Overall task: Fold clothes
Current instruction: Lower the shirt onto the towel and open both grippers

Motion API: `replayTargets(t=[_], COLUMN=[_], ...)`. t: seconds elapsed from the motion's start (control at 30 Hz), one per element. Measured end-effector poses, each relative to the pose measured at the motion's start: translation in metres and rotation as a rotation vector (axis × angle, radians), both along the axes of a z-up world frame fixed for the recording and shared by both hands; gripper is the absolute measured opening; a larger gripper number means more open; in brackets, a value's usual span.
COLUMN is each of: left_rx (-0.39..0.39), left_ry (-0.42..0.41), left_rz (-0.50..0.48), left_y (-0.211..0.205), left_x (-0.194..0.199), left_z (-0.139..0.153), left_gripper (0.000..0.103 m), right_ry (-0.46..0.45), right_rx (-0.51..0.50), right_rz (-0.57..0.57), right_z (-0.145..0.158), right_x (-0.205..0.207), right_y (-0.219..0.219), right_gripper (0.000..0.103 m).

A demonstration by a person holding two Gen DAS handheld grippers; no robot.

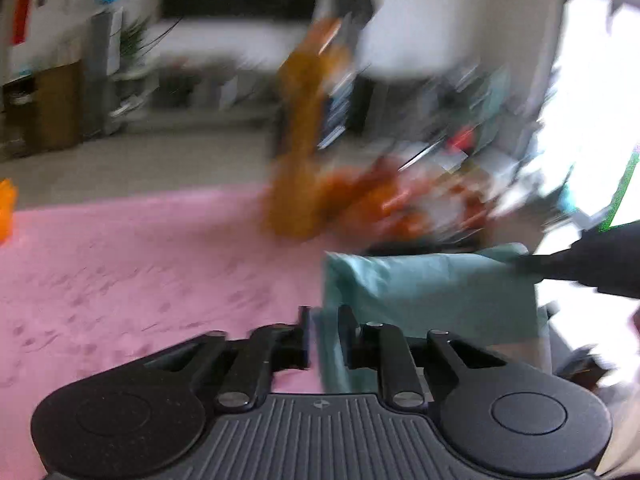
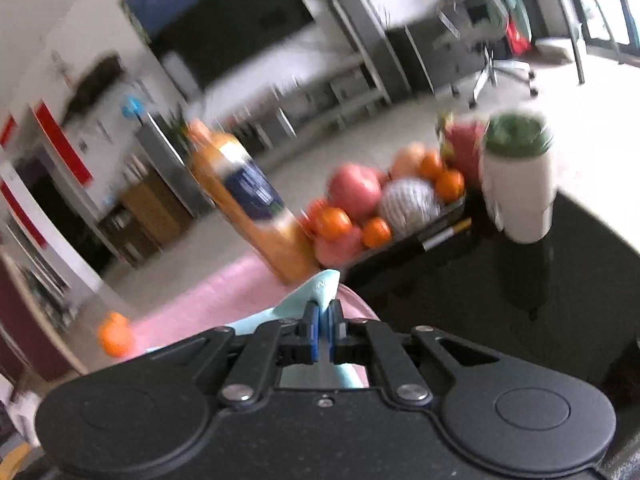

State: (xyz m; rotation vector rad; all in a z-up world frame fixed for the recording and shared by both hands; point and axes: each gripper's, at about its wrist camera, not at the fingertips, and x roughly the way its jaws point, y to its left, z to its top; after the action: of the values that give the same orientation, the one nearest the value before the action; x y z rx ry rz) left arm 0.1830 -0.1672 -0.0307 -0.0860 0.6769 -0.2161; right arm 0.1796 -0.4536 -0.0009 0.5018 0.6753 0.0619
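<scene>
A teal garment is stretched above the pink cover in the blurred left wrist view. My left gripper has its jaws a little apart. The garment's left edge hangs in the gap, and the left pad does not seem to press on it. At the right, the dark tip of my right gripper holds the garment's far corner. In the right wrist view my right gripper is shut on the teal garment, whose corner pokes out past the blue pads.
An orange juice bottle stands at the pink cover's far edge. Next to it is a black tray of fruit, and a white pot with a green plant on the black table. A small orange lies at the left.
</scene>
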Motion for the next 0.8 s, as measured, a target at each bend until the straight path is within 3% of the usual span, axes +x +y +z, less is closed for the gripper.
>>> replayTargets(t=[0.03,0.07,0.1,0.13,0.23,0.37,0.43,0.47,0.5,0.53,0.63,0.73,0.77,0.8], left_rx=[0.002,0.004,-0.045,-0.058,0.035,-0.009,0.011,0.029,0.044,0.075,0.133,0.166,0.151,0.136], left_ry=[0.049,0.098,0.098,0.085,0.108,0.163,0.158,0.158,0.154,0.160,0.246,0.304,0.330,0.357], left_rz=[0.038,0.075,0.075,0.060,0.006,-0.128,-0.193,-0.228,-0.263,-0.286,-0.280,-0.243,-0.225,-0.206], left_y=[0.006,0.012,0.024,0.033,0.039,0.026,0.004,-0.011,-0.024,-0.036,-0.041,-0.029,-0.024,-0.018], left_x=[0.012,0.023,0.021,0.015,-0.007,-0.033,-0.044,-0.043,-0.045,-0.047,-0.059,-0.073,-0.072,-0.072], left_z=[-0.008,-0.015,-0.016,-0.015,-0.018,-0.025,-0.029,-0.031,-0.035,-0.041,-0.065,-0.075,-0.072,-0.070], left_gripper=[0.017,0.019,0.028,0.029,0.024,0.021,0.021,0.021,0.023,0.022,0.022,0.032,0.031,0.024], right_ry=[0.052,0.097,0.105,0.111,0.128,0.199,0.235,0.252,0.282,0.315,0.374,0.439,0.462,0.467], right_rx=[-0.026,-0.063,-0.062,-0.060,-0.024,0.051,0.089,0.109,0.110,0.127,0.222,0.290,0.323,0.361], right_rz=[-0.014,-0.054,-0.064,-0.072,-0.024,0.005,0.021,0.030,0.044,0.057,0.032,-0.133,-0.196,-0.244], right_z=[-0.012,-0.019,-0.021,-0.022,-0.018,-0.018,-0.025,-0.028,-0.037,-0.048,-0.087,-0.113,-0.120,-0.122], right_x=[0.020,0.031,0.029,0.027,-0.001,-0.045,-0.058,-0.065,-0.067,-0.066,-0.063,-0.081,-0.090,-0.100], right_y=[0.000,-0.001,-0.002,-0.004,-0.012,-0.021,-0.020,-0.019,-0.013,-0.008,-0.006,-0.022,-0.031,-0.038], right_gripper=[0.011,0.023,0.033,0.036,0.040,0.050,0.050,0.044,0.029,0.023,0.020,0.021,0.020,0.017])
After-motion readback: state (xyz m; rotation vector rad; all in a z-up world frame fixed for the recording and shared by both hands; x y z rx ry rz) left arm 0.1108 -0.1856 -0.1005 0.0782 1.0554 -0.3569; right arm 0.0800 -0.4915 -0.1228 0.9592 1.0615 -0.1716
